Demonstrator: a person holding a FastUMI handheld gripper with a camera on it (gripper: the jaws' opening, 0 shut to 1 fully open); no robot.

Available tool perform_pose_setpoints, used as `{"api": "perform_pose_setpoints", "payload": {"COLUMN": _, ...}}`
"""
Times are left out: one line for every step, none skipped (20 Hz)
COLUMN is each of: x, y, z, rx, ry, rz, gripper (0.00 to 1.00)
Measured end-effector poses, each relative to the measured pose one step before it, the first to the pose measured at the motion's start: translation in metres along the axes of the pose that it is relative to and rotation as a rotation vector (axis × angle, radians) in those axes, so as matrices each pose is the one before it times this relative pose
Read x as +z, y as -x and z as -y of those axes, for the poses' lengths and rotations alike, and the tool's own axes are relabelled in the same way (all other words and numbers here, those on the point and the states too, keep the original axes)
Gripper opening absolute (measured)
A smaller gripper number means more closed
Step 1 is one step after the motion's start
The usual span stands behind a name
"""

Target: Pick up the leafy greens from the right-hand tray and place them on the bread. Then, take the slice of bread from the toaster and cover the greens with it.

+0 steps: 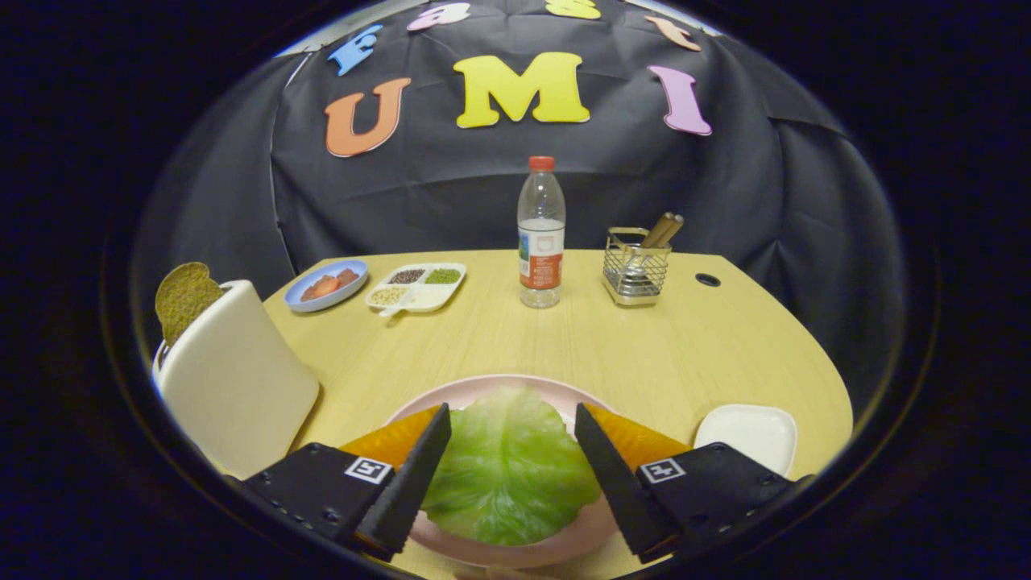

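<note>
Gripper: the gripper [511, 427] hangs over the near edge of the pale wooden desk [685, 354], its fingers [419, 475] spread wide, pinching nothing.
Leafy greens: a crinkled green lettuce leaf [507, 467] lies between the fingers, clear of both.
Bread: an orange-brown bread slice [636, 439] lies under the leaf, its corners showing on either side.
Plate: a round pink plate [483, 389] at the near edge carries bread and leaf.
Right-hand tray: a small white square tray [749, 435] sits at the near right corner.
Toaster: a cream plastic toaster [233, 379] stands at the left edge, with a round brown-green slice of bread [184, 296] sticking up from its slot.
Far edge: a blue oval dish with red pieces [326, 284], a white divided tray of grains [417, 286], a clear plastic bottle with a red cap [540, 234] and a wire basket holding wooden sticks [636, 270].
</note>
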State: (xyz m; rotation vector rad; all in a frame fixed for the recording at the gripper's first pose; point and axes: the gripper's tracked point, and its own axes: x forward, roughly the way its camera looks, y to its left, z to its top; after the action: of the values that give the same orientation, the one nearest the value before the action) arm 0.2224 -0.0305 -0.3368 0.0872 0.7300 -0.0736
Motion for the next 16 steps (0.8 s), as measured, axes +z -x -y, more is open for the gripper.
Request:
{"api": "perform_pose_setpoints", "payload": {"x": -0.00204, "y": 0.00651, "z": 0.00385, "rx": -0.00737, "ry": -0.00812, "rz": -0.00335, "gripper": 0.99}}
{"api": "perform_pose_setpoints", "payload": {"x": -0.00105, "y": 0.00711, "z": 0.00176, "rx": -0.00687, "ry": -0.00846, "rz": -0.00325, "gripper": 0.97}}
{"api": "perform_pose_setpoints", "payload": {"x": -0.00186, "y": 0.00738, "z": 0.00183, "rx": -0.01246, "ry": -0.00813, "rz": -0.00467, "gripper": 0.96}}
{"api": "perform_pose_setpoints", "payload": {"x": -0.00047, "y": 0.00863, "z": 0.00342, "rx": -0.02474, "ry": -0.00384, "rz": -0.00801, "gripper": 0.97}}
{"api": "perform_pose_setpoints", "payload": {"x": 0.00165, "y": 0.01040, "z": 0.00292, "rx": -0.02383, "ry": 0.00094, "rz": -0.00242, "gripper": 0.97}}
{"api": "perform_pose_setpoints", "payload": {"x": 0.00344, "y": 0.01117, "z": -0.00339, "rx": 0.00022, "ry": -0.00192, "rz": 0.00849, "gripper": 0.97}}
{"api": "perform_pose_setpoints", "payload": {"x": 0.00514, "y": 0.01086, "z": -0.00590, "rx": 0.01071, "ry": -0.00773, "rz": 0.01731, "gripper": 0.97}}
{"api": "perform_pose_setpoints", "payload": {"x": 0.00658, "y": 0.01144, "z": -0.00488, "rx": 0.00752, "ry": -0.01447, "rz": 0.02280, "gripper": 0.97}}
{"api": "perform_pose_setpoints", "payload": {"x": 0.00445, "y": 0.01089, "z": -0.00483, "rx": 0.00642, "ry": -0.01838, "rz": 0.01986, "gripper": 0.97}}
{"api": "perform_pose_setpoints", "payload": {"x": 0.00437, "y": 0.01039, "z": -0.00623, "rx": 0.00861, "ry": -0.01705, "rz": 0.01613, "gripper": 0.97}}
{"api": "perform_pose_setpoints", "payload": {"x": 0.00360, "y": 0.01071, "z": -0.00747, "rx": 0.01106, "ry": -0.01530, "rz": 0.01407, "gripper": 0.96}}
{"api": "perform_pose_setpoints", "payload": {"x": 0.00330, "y": 0.01003, "z": -0.00870, "rx": 0.01284, "ry": -0.00820, "rz": 0.01093, "gripper": 0.96}}
{"api": "perform_pose_setpoints", "payload": {"x": 0.00519, "y": 0.01051, "z": -0.00755, "rx": 0.00800, "ry": -0.00391, "rz": 0.01522, "gripper": 0.96}}
{"api": "perform_pose_setpoints", "payload": {"x": 0.00725, "y": 0.00909, "z": -0.00778, "rx": 0.00451, "ry": 0.00018, "rz": 0.02307, "gripper": 0.96}}
{"api": "perform_pose_setpoints", "payload": {"x": 0.00720, "y": 0.00802, "z": -0.00750, "rx": -0.00156, "ry": 0.00566, "rz": 0.02514, "gripper": 0.97}}
{"api": "perform_pose_setpoints", "payload": {"x": 0.00764, "y": 0.00718, "z": -0.00900, "rx": -0.00042, "ry": 0.01114, "rz": 0.02380, "gripper": 0.96}}
